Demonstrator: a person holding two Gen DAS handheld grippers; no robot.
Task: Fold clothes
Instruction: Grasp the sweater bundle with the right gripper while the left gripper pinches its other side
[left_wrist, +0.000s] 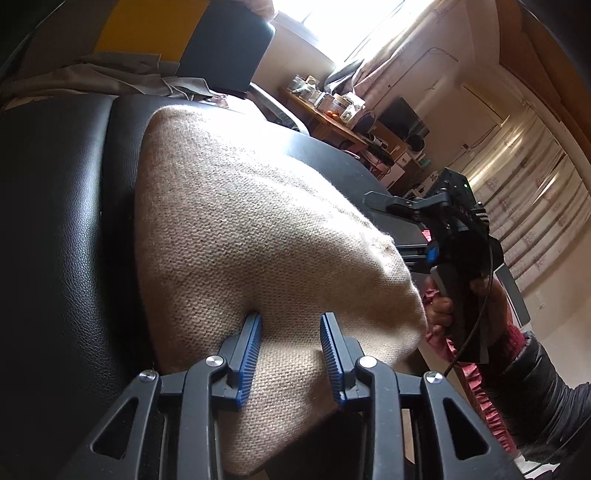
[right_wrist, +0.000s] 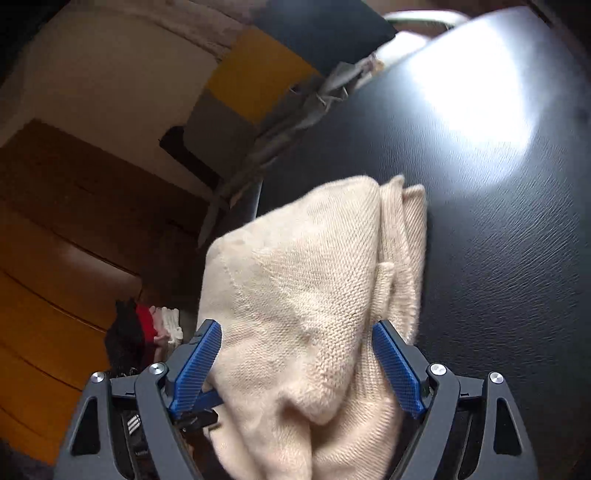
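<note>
**Folded beige knit garment on a black padded surface, seen from both wrist cameras**

A beige knitted wool garment (left_wrist: 236, 221), folded into a thick, rounded bundle, is shown lying on a black, leather-textured padded surface (left_wrist: 66, 229). Its fine ribbed weave is clearly seen, and in the right wrist view several stacked layers and a rolled edge are shown at the far side of the bundle (right_wrist: 314, 280), with one sewn seam running down its left part. A corner of the fabric is seen hanging over the near edge of the padding, towards the left gripper (left_wrist: 290, 354).

The blue ribbed fingers (left_wrist: 251, 354) of the left gripper are held partly apart, with the hanging corner lying between them; whether the pads press on the cloth cannot be told. The fingers (right_wrist: 397, 363) of the right gripper (right_wrist: 297, 363) are spread wide on either side of the near end of the bundle, and a gap is visible at each pad, so the cloth is not clamped. In the left wrist view the right gripper (left_wrist: 391, 208) is seen beyond the garment's right edge, its handle held by a hand (left_wrist: 443, 306) in a red-cuffed sleeve.

A crumpled grey cloth (left_wrist: 110, 77) is seen at the back of the padding.
</note>
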